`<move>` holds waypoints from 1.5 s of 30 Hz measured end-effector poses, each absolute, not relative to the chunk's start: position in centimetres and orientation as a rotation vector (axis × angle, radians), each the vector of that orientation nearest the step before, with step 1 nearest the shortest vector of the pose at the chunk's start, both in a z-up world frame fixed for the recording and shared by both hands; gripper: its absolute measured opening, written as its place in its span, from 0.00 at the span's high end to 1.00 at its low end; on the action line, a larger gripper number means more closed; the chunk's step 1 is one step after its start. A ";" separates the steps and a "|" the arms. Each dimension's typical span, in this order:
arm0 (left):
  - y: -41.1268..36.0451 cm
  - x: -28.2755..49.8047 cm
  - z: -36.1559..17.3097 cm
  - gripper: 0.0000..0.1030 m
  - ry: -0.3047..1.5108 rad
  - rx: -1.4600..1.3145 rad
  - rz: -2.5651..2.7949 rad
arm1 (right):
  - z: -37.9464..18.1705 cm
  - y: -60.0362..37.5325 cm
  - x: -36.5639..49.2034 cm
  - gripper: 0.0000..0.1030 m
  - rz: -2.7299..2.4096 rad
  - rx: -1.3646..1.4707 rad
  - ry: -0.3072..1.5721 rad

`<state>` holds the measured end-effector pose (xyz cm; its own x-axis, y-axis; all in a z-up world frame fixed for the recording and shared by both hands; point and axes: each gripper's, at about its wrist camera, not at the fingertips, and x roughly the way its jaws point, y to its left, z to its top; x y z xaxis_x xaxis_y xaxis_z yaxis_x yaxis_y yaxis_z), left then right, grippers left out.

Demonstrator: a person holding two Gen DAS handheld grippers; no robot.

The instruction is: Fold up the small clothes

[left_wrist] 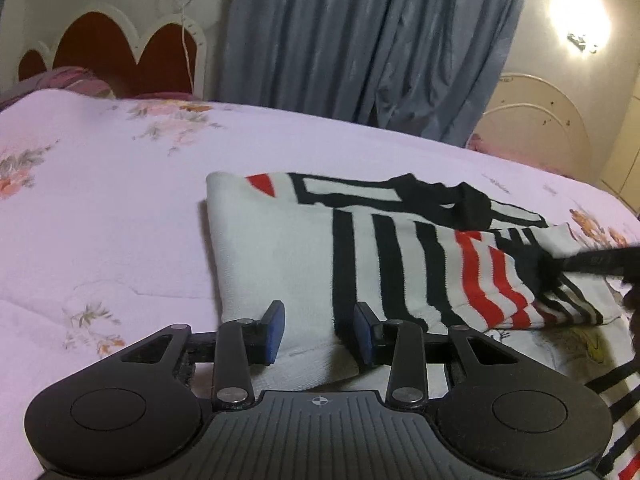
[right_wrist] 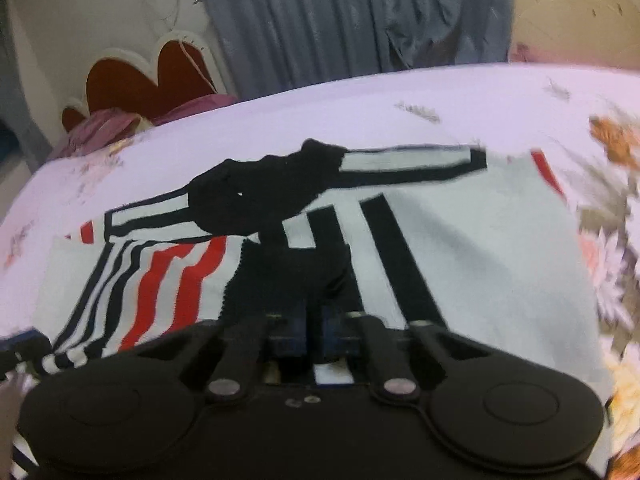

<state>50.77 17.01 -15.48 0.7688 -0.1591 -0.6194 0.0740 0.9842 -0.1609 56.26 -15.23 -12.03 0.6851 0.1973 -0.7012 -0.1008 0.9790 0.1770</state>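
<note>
Two hand-held grippers over one striped shirt (left_wrist: 400, 248), which lies half folded on a bed with a floral sheet (left_wrist: 120, 200). The shirt is white with black and red stripes and a black collar (right_wrist: 264, 192), and sits mid-frame in both views. The left hand-held gripper (left_wrist: 320, 332) has its blue pads partly spread at the shirt's near hem, around 6 o'clock in its own view; white fabric lies between them, and I can't tell if they touch it. The right hand-held gripper (right_wrist: 316, 332) is pressed together, pinching a black bit of shirt just below the collar. Grey curtains (left_wrist: 360, 40) hang at 12 o'clock, with a red and white headboard (left_wrist: 108, 48) at 10 o'clock.
</note>
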 end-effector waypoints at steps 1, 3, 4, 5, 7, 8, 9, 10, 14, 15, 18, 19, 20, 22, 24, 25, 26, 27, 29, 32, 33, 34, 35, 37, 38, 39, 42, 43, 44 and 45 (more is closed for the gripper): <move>16.9 50.8 -15.7 0.64 0.688 -0.127 -0.131 | -11.4 -15.2 55.9 0.94 0.161 0.111 0.766; 16.9 50.9 -16.8 0.64 0.708 -0.143 -0.131 | -11.4 -15.1 55.9 0.94 0.136 0.067 0.764; 16.9 50.9 -17.1 0.64 0.704 -0.144 -0.130 | -12.2 -15.0 56.4 0.94 0.129 0.057 0.799; 16.9 50.9 -17.1 0.64 0.704 -0.143 -0.131 | -13.2 -15.0 56.8 0.94 0.124 0.054 0.838; 17.2 51.3 -16.5 0.64 0.712 -0.146 -0.144 | -13.4 -14.8 57.0 0.93 0.120 0.047 0.841; 17.6 51.7 -16.0 0.64 0.702 -0.149 -0.149 | -12.9 -14.7 56.9 0.91 0.107 0.044 0.830; 17.9 52.2 -15.8 0.64 0.693 -0.142 -0.148 | -12.4 -14.6 56.7 0.84 0.096 0.043 0.800; 18.2 53.3 -15.7 0.64 0.691 -0.122 -0.142 | -12.1 -14.6 56.7 0.85 0.101 0.044 0.780; 19.8 59.2 -15.9 0.64 0.727 -0.104 -0.117 | -12.7 -14.4 58.9 0.84 0.098 0.041 0.816; 20.2 60.7 -16.3 0.64 0.746 -0.103 -0.109 | -13.2 -14.5 59.6 0.83 0.096 0.040 0.829; 21.2 63.0 -16.8 0.64 0.755 -0.152 -0.113 | -13.6 -14.6 60.5 0.83 0.093 0.034 0.837; 21.1 63.0 -16.7 0.64 0.760 -0.152 -0.111 | -13.5 -14.6 60.5 0.83 0.094 0.031 0.841; 20.9 62.6 -16.4 0.64 0.758 -0.139 -0.103 | -13.4 -14.6 60.5 0.83 0.092 0.028 0.847; 19.9 60.1 -15.2 0.64 0.710 -0.119 -0.115 | -12.4 -14.5 59.7 0.72 0.081 0.031 0.833; 18.6 57.4 -14.7 0.64 0.680 -0.126 -0.135 | -11.2 -14.0 58.2 0.61 0.115 0.044 0.782; 17.8 55.9 -14.7 0.64 0.667 -0.122 -0.143 | -11.0 -13.5 57.7 0.62 0.129 0.043 0.779; 17.0 55.0 -14.8 0.64 0.664 -0.113 -0.139 | -10.9 -12.9 57.1 0.63 0.150 0.045 0.774; 16.2 54.2 -15.2 0.63 0.667 -0.093 -0.132 | -10.9 -12.2 56.4 0.64 0.178 0.044 0.770; 15.0 53.4 -16.4 0.61 0.696 -0.053 -0.101 | -11.5 -10.4 55.8 0.66 0.222 -0.011 0.775; 14.1 52.8 -17.5 0.52 0.692 0.027 -0.093 | -13.5 -8.8 55.7 0.69 0.213 -0.101 0.825; 13.8 52.8 -17.3 0.52 0.696 0.050 -0.087 | -13.6 -8.8 55.8 0.69 0.207 -0.091 0.819; 13.7 52.9 -17.0 0.51 0.702 0.058 -0.086 | -13.3 -8.7 56.0 0.69 0.198 -0.092 0.828; 13.7 52.8 -16.8 0.51 0.705 0.057 -0.087 | -12.8 -8.5 55.9 0.70 0.192 -0.096 0.823; 13.8 52.5 -16.5 0.51 0.704 0.043 -0.085 | -11.6 -8.2 55.5 0.66 0.210 -0.079 0.763; 13.9 52.4 -16.4 0.51 0.706 0.042 -0.083 | -11.2 -7.9 55.5 0.66 0.222 -0.077 0.741; 13.9 52.2 -16.4 0.51 0.706 0.043 -0.080 | -11.1 -7.5 55.7 0.66 0.224 -0.082 0.732; 13.7 52.0 -16.7 0.50 0.708 0.052 -0.073 | -12.5 -6.7 57.1 0.72 0.251 -0.079 0.780; 13.6 52.1 -16.8 0.50 0.708 0.058 -0.071 | -13.5 -6.4 57.7 0.72 0.238 -0.094 0.825; 13.4 52.3 -16.9 0.49 0.707 0.063 -0.068 | -14.1 -6.4 57.6 0.72 0.238 -0.102 0.813; 13.2 52.2 -16.9 0.49 0.707 0.072 -0.064 | -14.1 -6.3 57.4 0.71 0.240 -0.114 0.803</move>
